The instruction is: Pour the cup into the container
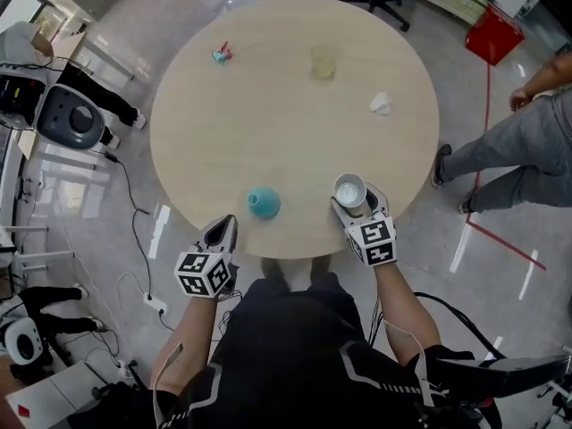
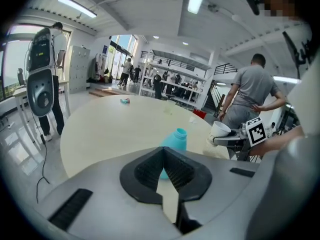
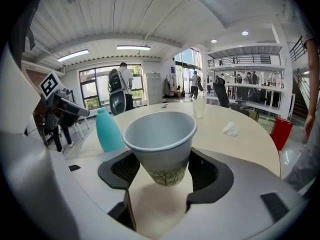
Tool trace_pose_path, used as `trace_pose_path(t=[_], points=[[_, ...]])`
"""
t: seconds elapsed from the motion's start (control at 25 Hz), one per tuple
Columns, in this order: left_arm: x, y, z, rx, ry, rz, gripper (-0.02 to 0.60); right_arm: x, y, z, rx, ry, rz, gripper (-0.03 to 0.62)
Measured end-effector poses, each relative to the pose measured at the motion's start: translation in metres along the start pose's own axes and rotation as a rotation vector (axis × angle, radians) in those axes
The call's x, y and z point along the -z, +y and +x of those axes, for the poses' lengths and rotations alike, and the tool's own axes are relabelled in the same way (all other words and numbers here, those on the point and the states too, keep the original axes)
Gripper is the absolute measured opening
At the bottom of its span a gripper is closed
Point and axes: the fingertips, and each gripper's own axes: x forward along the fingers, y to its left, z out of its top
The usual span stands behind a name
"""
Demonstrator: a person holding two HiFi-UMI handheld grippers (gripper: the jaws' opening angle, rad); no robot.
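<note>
– While the right gripper [image 3: 165, 169] hangs over the near edge of the round table [image 1: 268, 123], what sits in it?
– Paper cup [image 3: 161, 144], white, green print low on the wall. Both black pads are closed against its lower body. The rim stands above the jaws, mouth up, leaning a little. In the right gripper view the base looks clear of the tabletop.
– Contents?
– Cannot tell. The inside reads plain pale grey.
– Left gripper [image 2: 163, 156]?
– Clenched, tips meeting, nothing between them. The head view puts it just off the table's near edge, on the person's left.
– Container?
– Teal bottle [image 1: 264, 203], upright, neck open, on the table close to the near edge. It stands between the two grippers and touches neither. The paper cup is off to its right, beside it and not over the neck.
– Other items on the table?
– Clear plastic cup [image 1: 324, 61], upright, far side. Crumpled white tissue [image 1: 381, 104], far right. Small teal-and-pink object [image 1: 222, 54], far left, too small to identify. All three lie well apart from both grippers.
– Surroundings?
– Bystander in grey trousers [image 1: 509, 164] stands on the floor to the right of the table
</note>
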Motion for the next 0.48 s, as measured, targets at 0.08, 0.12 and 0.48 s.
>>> trace_pose_path(t=[0.08,0.12,0.48], points=[[-0.009,0.000,-0.006,-0.002,-0.031,-0.009,0.002,-0.015,0.005,-0.004,-0.013,-0.004,-0.030,0.307],[-0.013,0.001,-0.008,0.001,-0.047,-0.006,0.002,-0.022,0.008,-0.005,-0.019,-0.002,-0.045,0.307],[-0.032,0.003,-0.020,0.071,-0.101,0.073,0.000,-0.074,0.042,-0.014,-0.023,0.016,-0.105,0.307]])
